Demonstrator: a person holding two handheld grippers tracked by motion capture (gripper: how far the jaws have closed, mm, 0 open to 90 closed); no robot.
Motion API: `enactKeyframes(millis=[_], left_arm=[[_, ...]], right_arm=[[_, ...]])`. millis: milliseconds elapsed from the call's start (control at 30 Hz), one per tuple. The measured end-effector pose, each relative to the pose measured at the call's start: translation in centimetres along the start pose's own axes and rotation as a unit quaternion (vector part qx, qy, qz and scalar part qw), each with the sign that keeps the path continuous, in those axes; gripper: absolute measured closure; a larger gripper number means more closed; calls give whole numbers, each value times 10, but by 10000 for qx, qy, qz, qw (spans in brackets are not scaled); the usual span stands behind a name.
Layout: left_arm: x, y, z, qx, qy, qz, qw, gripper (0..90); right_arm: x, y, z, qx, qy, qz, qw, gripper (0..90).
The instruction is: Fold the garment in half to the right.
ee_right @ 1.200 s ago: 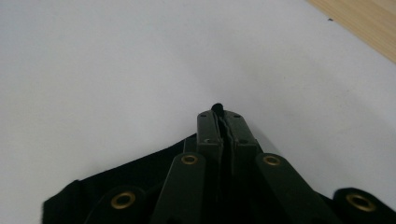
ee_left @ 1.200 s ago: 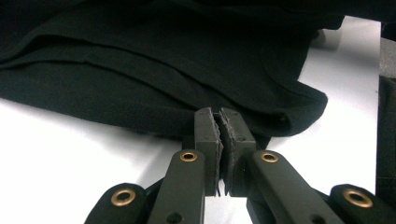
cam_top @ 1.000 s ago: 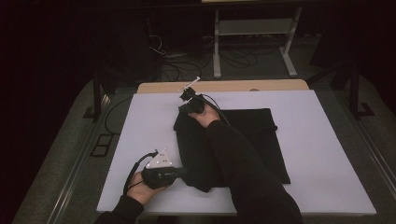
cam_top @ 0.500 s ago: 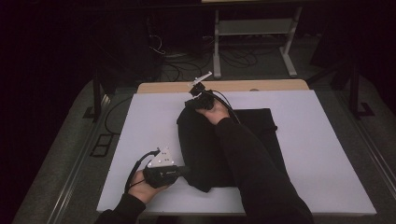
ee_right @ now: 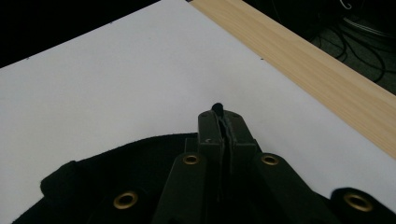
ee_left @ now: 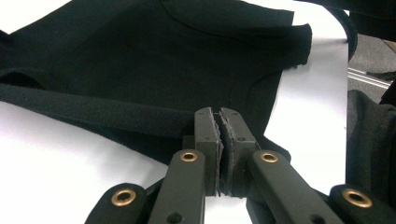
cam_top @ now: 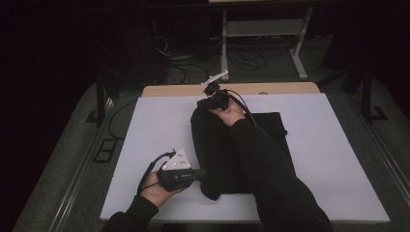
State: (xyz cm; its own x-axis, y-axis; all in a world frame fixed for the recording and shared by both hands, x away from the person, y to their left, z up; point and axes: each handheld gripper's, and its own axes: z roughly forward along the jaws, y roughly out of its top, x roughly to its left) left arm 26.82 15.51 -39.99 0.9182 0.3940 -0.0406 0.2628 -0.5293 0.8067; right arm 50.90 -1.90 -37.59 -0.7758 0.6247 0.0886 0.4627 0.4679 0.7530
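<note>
Two tools grip one black garment (cam_top: 227,150) lying on the white sheet (cam_top: 145,125) that covers the table. Left tool (cam_top: 200,174), near front edge of the table in the high view: jaws clenched on the garment's near hem, fabric pinched between the pads in the left gripper view (ee_left: 222,135); hand (cam_top: 154,191) under the tool's body, cable looping to the left. Garment lies mid-table, partly folded, its left portion bunched and lifted, its right portion flat. Right tool (cam_top: 205,101), at the garment's far edge: jaws clenched on a small nub of black cloth, seen in the right gripper view (ee_right: 219,119). Bare wooden strip (cam_top: 290,88) runs along the table's far side.
</note>
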Motion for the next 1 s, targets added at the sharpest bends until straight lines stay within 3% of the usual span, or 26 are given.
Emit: enactKeyframes(millis=[1000], left_arm=[[-9, 35, 29, -4, -239, 298, 9993, 850]], right_arm=[[-26, -19, -40, -109, -248, 102, 9996, 856]])
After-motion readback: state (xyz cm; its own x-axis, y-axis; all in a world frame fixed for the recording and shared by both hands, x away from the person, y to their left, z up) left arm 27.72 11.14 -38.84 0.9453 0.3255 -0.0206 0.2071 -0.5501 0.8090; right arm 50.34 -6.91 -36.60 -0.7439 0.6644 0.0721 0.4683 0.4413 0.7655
